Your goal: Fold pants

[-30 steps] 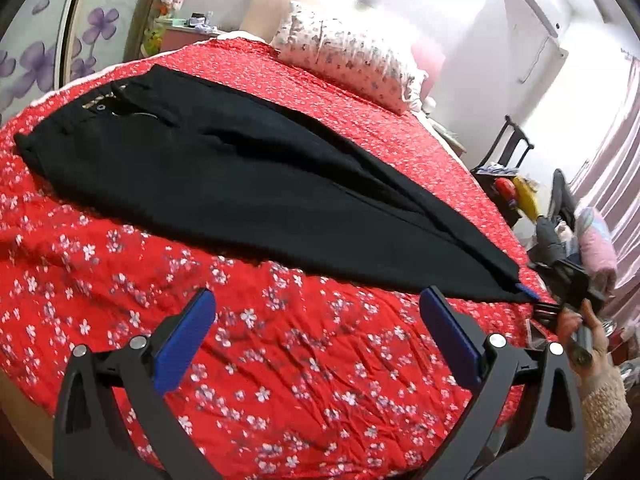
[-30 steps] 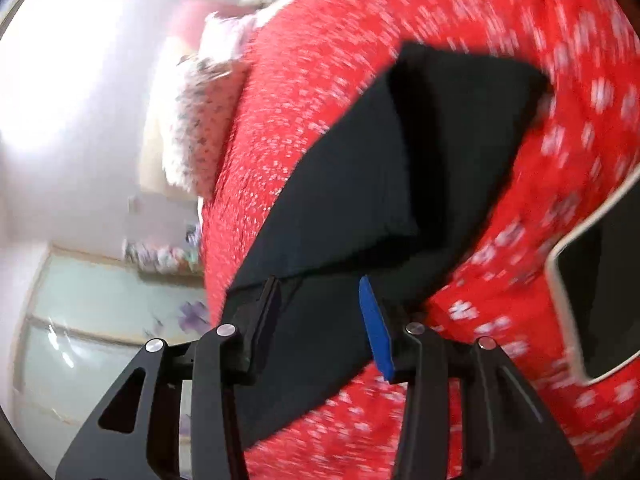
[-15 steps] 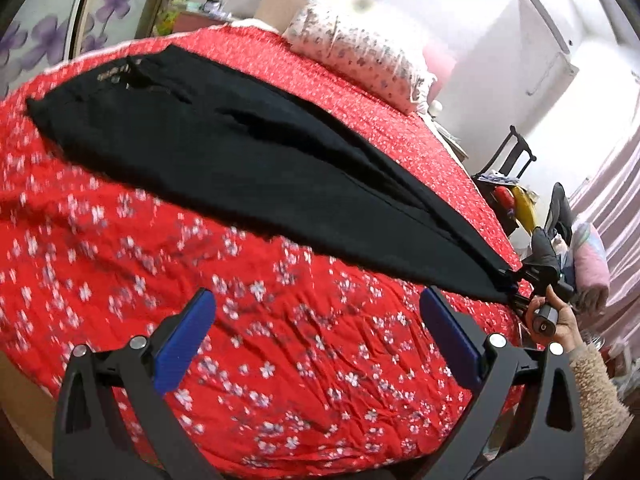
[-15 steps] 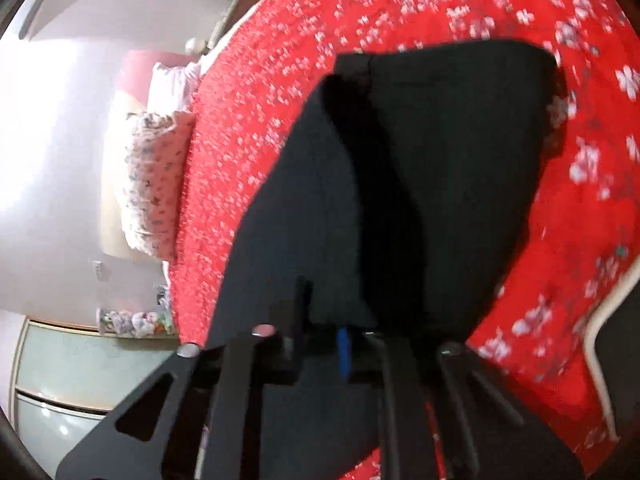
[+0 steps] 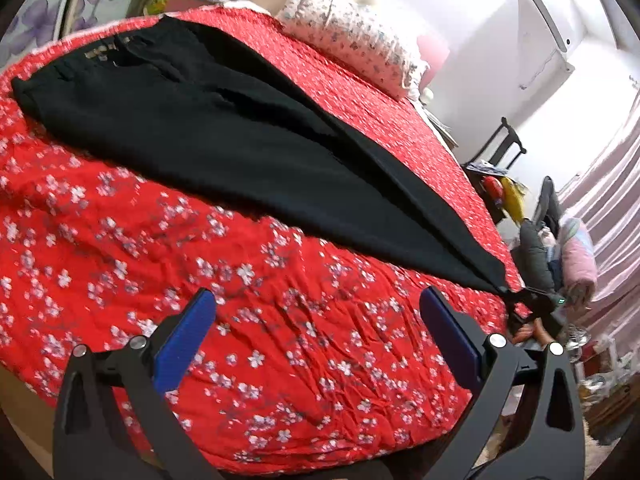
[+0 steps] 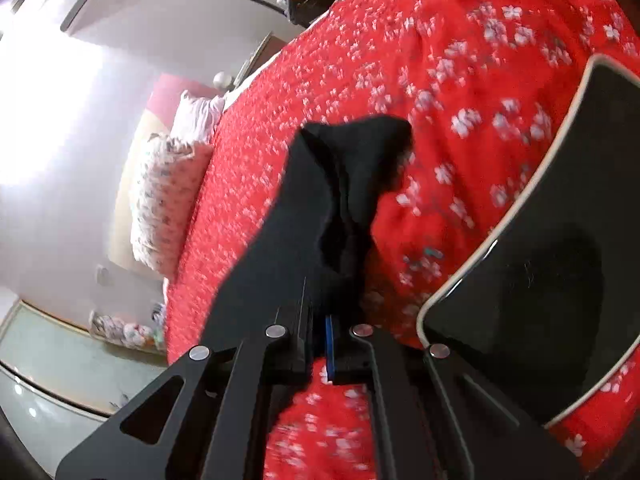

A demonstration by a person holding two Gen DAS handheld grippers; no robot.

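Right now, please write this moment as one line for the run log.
step: grasp leg end | right gripper: shut on pants | left gripper: open, empty, above bedspread

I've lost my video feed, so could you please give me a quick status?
Left gripper open, empty, above the bedspread. Right gripper shut on the pants at the leg cuffs. Nothing blocking the fold.

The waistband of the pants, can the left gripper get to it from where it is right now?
Probably yes. The left gripper is open and holds nothing, above bare red bedspread. The waistband lies flat at the far left, with nothing between. It looks a long reach across the pants, though.
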